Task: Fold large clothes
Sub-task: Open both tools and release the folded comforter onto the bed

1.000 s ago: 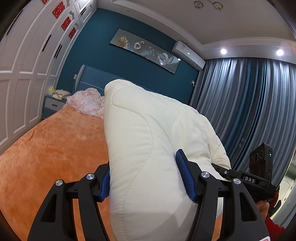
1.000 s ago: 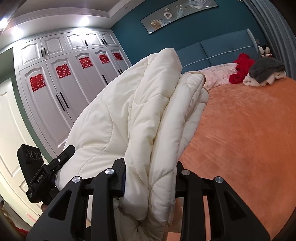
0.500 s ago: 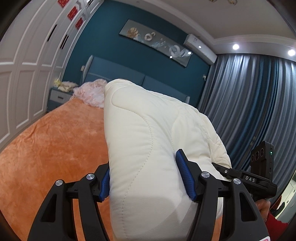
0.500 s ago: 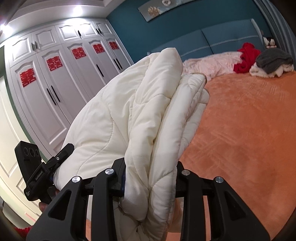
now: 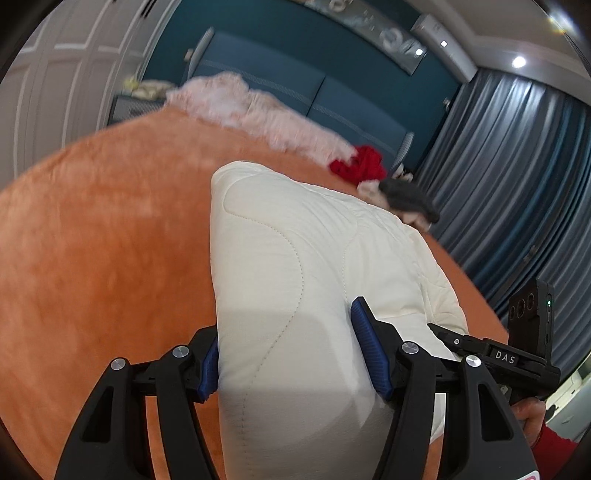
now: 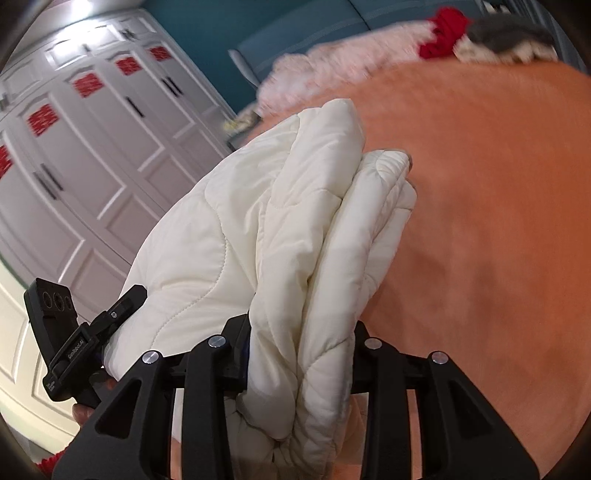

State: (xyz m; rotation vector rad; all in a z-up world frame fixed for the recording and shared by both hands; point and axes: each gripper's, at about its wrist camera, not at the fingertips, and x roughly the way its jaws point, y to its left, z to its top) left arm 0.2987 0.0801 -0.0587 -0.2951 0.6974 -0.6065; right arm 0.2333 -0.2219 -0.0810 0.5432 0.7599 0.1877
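Two hand-held grippers, left (image 5: 291, 354) and right (image 6: 301, 343), each clamping one cream quilted coat (image 5: 295, 258), one orange bed (image 5: 110, 240).

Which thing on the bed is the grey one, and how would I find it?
Start at the big orange bed and look to its far end by the blue headboard. Beside the bright red garment lies a dark grey bundle on something whitish; it is the only grey thing there.

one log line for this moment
left tool: shut on coat | right tool: shut on coat | coat: over bed
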